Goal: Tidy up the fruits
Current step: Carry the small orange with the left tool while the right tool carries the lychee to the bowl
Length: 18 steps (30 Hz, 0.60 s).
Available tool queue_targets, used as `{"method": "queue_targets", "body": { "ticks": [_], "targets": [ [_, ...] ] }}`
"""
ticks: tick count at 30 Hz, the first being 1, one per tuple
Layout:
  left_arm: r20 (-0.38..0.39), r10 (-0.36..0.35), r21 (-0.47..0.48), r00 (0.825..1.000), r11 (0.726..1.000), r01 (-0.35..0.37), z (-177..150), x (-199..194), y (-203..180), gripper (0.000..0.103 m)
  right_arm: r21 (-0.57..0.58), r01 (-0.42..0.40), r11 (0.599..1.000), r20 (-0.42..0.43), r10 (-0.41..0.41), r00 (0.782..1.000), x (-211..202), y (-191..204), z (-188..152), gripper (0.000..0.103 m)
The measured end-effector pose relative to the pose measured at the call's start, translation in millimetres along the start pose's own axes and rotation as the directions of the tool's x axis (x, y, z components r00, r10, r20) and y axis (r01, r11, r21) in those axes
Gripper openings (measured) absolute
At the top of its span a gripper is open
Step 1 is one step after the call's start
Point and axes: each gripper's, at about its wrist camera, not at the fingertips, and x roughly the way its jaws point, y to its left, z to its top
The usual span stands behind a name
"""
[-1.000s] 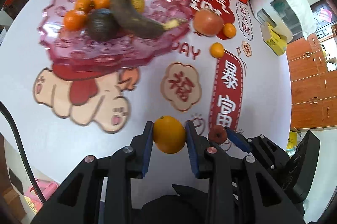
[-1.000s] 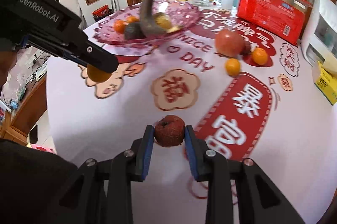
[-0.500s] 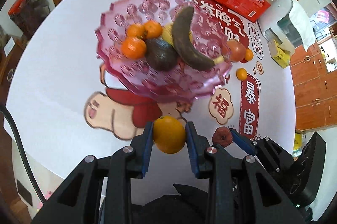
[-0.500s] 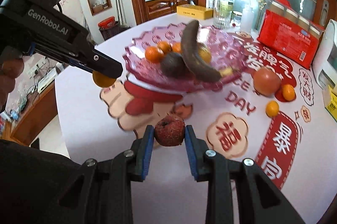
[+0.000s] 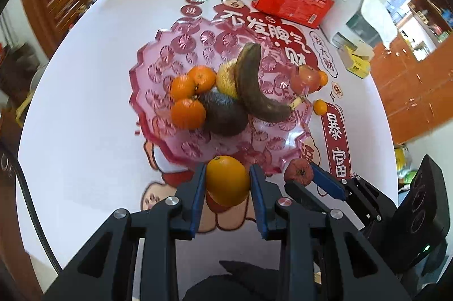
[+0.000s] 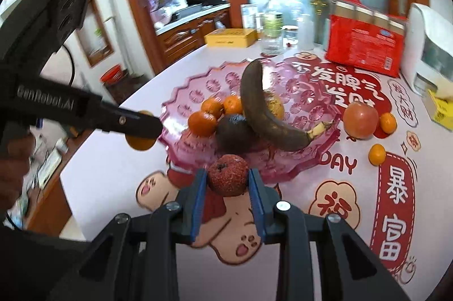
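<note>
Left wrist view: the left gripper (image 5: 228, 182), tilted steeply down, pinches an orange (image 5: 227, 180) at the 6 o'clock rim of the pink bowl (image 5: 158, 57); released early, it would likely roll off the table (image 5: 85, 114). Right wrist view: the right gripper (image 6: 228, 178) pinches a small red fruit (image 6: 228, 175) at the same rim, angled less steeply; with 2 tools converging, they could collide.

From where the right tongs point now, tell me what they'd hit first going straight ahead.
Probably the near rim of the pink fruit plate, just beyond the red fruit held in the right tongs. The dark avocado lies behind; depth is unclear.
</note>
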Motion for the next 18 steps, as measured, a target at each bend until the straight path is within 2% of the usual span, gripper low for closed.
{"method": "queue_targets", "body": {
  "ticks": [7,15,18],
  "targets": [
    [0.042,-0.049,0.062,0.998,0.997,0.047,8.2,9.8,11.2,0.029,0.091,0.05,0.995,-0.011,-0.05,0.999,14.6,0.7,7.6,0.03],
    [-0.003,-0.07,0.068,0.998,0.995,0.07,14.4,27.5,15.6,0.029,0.137,0.081,0.987,-0.042,-0.076,0.996,27.3,1.4,11.4,0.03],
    [-0.014,-0.071,0.068,0.997,0.995,0.072,15.5,31.5,15.9,0.034,0.138,0.106,0.985,-0.049,-0.1,0.994,28.6,2.2,11.6,0.031]
  ]
}}
